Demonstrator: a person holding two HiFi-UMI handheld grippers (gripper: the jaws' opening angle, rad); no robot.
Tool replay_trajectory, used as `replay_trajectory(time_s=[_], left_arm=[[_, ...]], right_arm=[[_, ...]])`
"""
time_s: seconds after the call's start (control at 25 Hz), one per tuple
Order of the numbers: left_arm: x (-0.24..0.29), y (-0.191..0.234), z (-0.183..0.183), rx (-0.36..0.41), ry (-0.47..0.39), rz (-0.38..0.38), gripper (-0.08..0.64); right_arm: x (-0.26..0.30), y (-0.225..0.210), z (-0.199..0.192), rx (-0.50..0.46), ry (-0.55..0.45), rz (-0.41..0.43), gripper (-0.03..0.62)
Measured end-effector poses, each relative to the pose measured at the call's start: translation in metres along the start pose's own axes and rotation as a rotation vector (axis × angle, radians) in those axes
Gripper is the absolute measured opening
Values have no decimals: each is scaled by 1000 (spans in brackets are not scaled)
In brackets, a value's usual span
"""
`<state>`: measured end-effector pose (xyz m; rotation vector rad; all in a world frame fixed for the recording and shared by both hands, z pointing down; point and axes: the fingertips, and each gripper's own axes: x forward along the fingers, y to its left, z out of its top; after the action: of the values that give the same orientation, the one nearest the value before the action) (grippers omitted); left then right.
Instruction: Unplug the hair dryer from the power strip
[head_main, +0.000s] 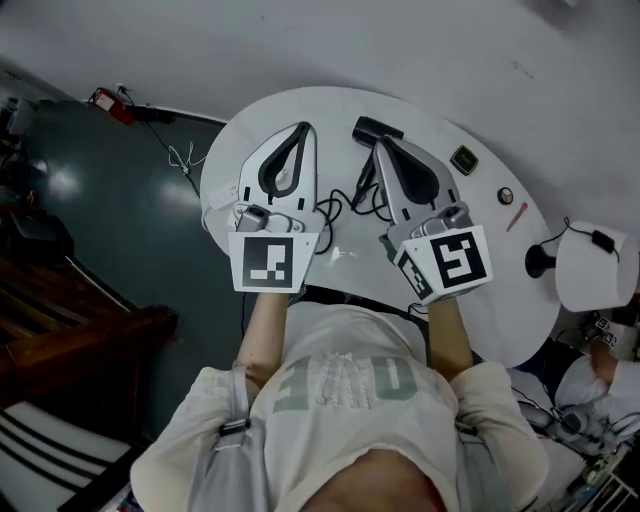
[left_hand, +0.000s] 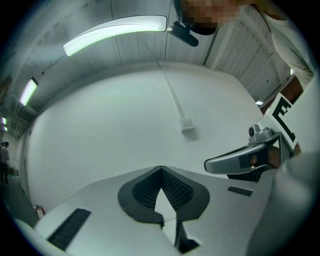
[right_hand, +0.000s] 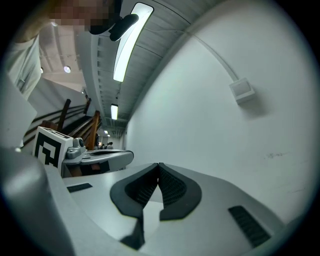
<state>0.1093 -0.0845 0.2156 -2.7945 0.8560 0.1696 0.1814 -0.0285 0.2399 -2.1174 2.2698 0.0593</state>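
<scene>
Hair dryer (head_main: 376, 129) lies on the desk (head_main: 300, 105) near my right gripper (head_main: 381, 143); its jaws and the left gripper (head_main: 302, 128) jaws are together, empty. Both gripper views look over the desk, so I could snag the cord (head_main: 338, 207) and drag it

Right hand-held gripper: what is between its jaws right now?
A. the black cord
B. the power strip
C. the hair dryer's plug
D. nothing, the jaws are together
D: in the right gripper view the right hand-held gripper has its jaws meeting at the tips, with only the pale wall showing behind them.
</scene>
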Motion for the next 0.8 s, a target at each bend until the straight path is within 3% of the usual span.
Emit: replay_trajectory(time_s=[0.36,0.8], left_arm=[[-62,103,-15,19,68,287,12],[-119,173,-44,23,156,471,12]], right_arm=[[74,85,-13,30,11,269,20],[131,163,-31,36,48,473,20]])
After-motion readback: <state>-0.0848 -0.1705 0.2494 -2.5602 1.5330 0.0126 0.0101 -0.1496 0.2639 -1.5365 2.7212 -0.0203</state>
